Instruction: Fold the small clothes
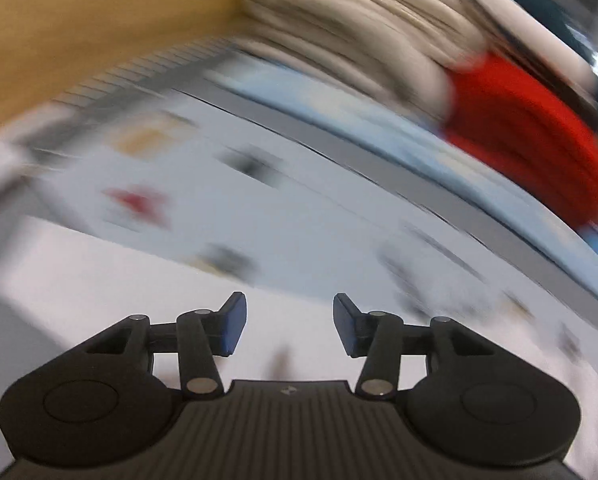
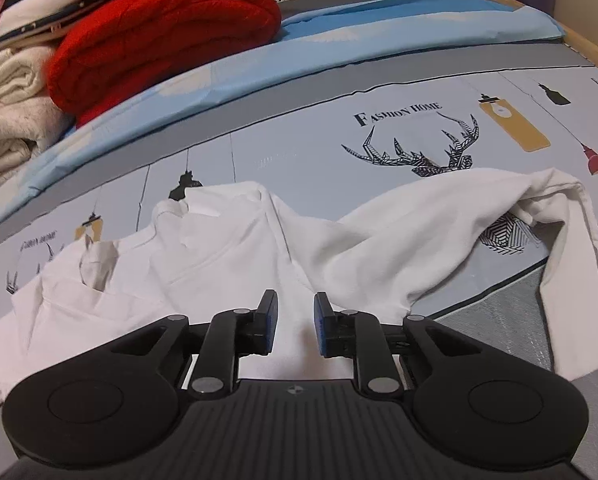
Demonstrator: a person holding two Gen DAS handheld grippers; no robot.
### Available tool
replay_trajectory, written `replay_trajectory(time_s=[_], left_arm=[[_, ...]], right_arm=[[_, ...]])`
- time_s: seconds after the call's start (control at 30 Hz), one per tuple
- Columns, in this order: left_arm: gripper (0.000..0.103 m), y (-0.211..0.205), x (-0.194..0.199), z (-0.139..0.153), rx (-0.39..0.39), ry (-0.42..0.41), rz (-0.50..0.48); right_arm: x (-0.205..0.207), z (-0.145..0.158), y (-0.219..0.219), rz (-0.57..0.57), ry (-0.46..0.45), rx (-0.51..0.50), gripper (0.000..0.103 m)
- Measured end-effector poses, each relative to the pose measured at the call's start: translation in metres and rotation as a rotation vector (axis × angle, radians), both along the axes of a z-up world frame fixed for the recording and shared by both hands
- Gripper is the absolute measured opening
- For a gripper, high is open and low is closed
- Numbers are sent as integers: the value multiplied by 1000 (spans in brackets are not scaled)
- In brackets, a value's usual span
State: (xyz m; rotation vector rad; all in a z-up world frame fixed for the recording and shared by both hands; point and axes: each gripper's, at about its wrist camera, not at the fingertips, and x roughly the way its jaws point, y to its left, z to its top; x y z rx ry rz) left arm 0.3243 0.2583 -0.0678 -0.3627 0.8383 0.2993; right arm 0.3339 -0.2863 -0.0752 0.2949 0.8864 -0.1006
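A small white garment [image 2: 259, 248] lies crumpled on the printed bedsheet [image 2: 319, 136], with one sleeve [image 2: 571, 272] trailing off to the right. My right gripper [image 2: 296, 320] hovers just over its near edge, jaws a little apart with nothing between them. The left wrist view is heavily motion-blurred. My left gripper [image 1: 290, 326] is open and empty over a white patch [image 1: 99, 280] that looks like the same garment.
A folded red blanket [image 2: 159, 28] and a stack of cream and white folded textiles [image 2: 7, 100] sit at the back left of the bed; they also show in the left wrist view [image 1: 527, 132]. A wooden bed frame [image 2: 587, 46] runs along the far right.
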Motion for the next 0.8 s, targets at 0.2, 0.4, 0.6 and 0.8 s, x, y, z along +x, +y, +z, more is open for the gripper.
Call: replay_trajectory(time_s=[0.2, 0.4, 0.6, 0.8], left_arm=[[53, -124, 38, -40, 56, -17, -405], [52, -154, 81, -86, 51, 33, -421], [10, -145, 97, -95, 223, 73, -381], [15, -159, 86, -51, 201, 21, -375]], right_arm=[[15, -13, -4, -9, 23, -14, 20], [21, -18, -17, -36, 29, -18, 21], [19, -14, -40, -71, 18, 0, 21], [7, -3, -79, -166, -47, 38, 21]])
